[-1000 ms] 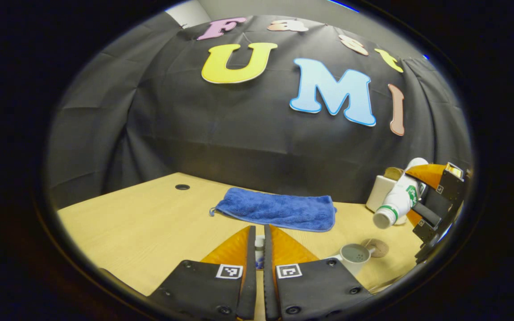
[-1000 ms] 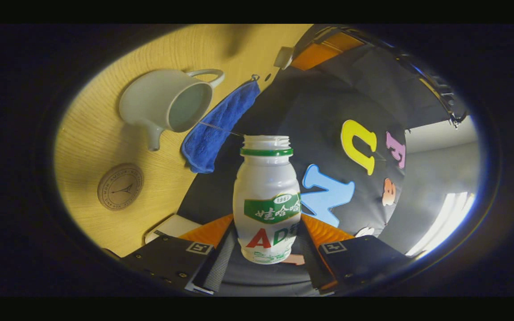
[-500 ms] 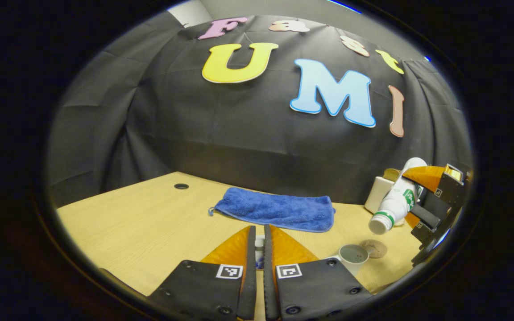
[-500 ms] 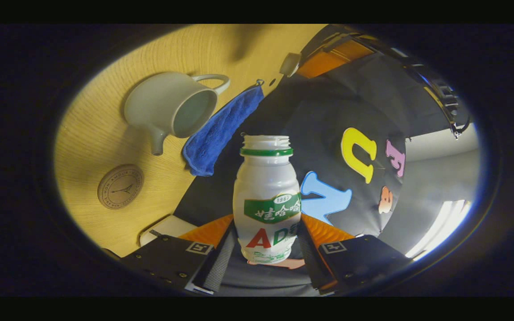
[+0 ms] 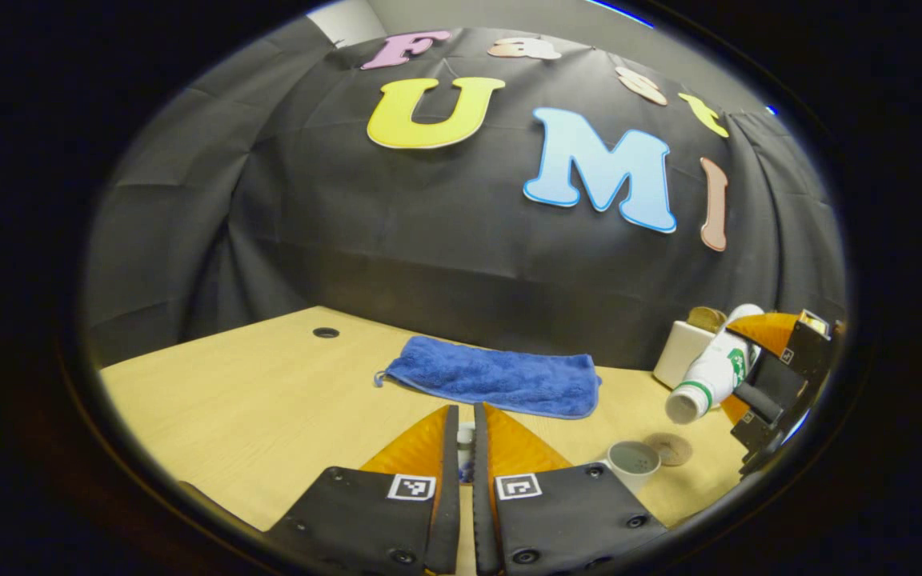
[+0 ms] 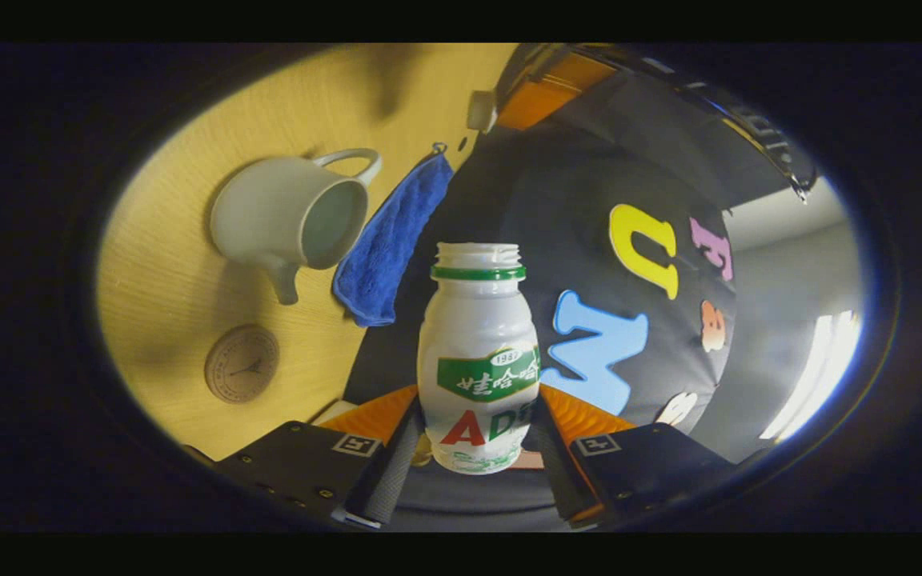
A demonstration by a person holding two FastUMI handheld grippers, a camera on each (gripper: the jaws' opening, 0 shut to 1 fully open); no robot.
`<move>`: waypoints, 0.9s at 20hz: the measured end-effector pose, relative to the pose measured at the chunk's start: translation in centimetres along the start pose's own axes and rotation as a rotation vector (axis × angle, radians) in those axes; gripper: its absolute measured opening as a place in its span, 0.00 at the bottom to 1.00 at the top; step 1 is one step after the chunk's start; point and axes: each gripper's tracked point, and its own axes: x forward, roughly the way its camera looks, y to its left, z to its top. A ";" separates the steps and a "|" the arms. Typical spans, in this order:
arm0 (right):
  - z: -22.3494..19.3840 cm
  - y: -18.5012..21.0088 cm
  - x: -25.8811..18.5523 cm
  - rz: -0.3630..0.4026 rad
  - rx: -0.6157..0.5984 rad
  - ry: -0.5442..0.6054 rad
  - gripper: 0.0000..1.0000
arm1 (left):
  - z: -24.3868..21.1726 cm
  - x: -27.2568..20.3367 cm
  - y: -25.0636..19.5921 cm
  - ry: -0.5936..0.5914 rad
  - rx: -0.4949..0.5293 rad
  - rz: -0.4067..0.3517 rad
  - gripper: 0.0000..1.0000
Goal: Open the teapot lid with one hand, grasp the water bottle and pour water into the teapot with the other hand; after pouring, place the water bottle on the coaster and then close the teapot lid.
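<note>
The right gripper [image 6: 477, 436] is clamping the tilted white plastic water bottle [image 6: 478, 352] above the open pale ceramic teapot [image 6: 289, 220]; the left gripper [image 5: 466, 448] is pinching the small white lid [image 5: 466, 440] over bare wooden table [image 5: 269, 400], round cork coaster [image 6: 242, 363] lying unobstructed nearby.

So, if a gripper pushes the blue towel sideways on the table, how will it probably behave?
The blue towel looks soft and plush, so it would probably bunch up rather than slide as one piece. It lies flat on the table, so it is unlikely to roll or tip. It is probably light, and it would hang limp if lifted.
</note>
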 end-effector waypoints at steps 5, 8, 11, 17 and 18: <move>-0.7 0.3 0.3 0.053 0.424 0.114 0.73 | -0.1 0.0 -0.9 -0.002 -0.006 -0.026 0.13; -1.2 1.7 -0.4 0.077 0.644 0.171 0.73 | -0.4 0.1 -0.9 0.006 -0.002 -0.027 0.14; -1.9 3.2 -1.4 0.104 0.857 0.227 0.73 | -0.4 0.1 -1.4 0.001 -0.005 -0.037 0.10; -2.2 4.8 -0.8 0.100 1.194 0.285 0.73 | -0.4 0.1 -4.0 -0.018 0.009 -0.106 0.14; -2.3 5.1 -0.7 0.092 1.224 0.288 0.73 | -0.3 0.1 -4.5 -0.022 0.019 -0.118 0.14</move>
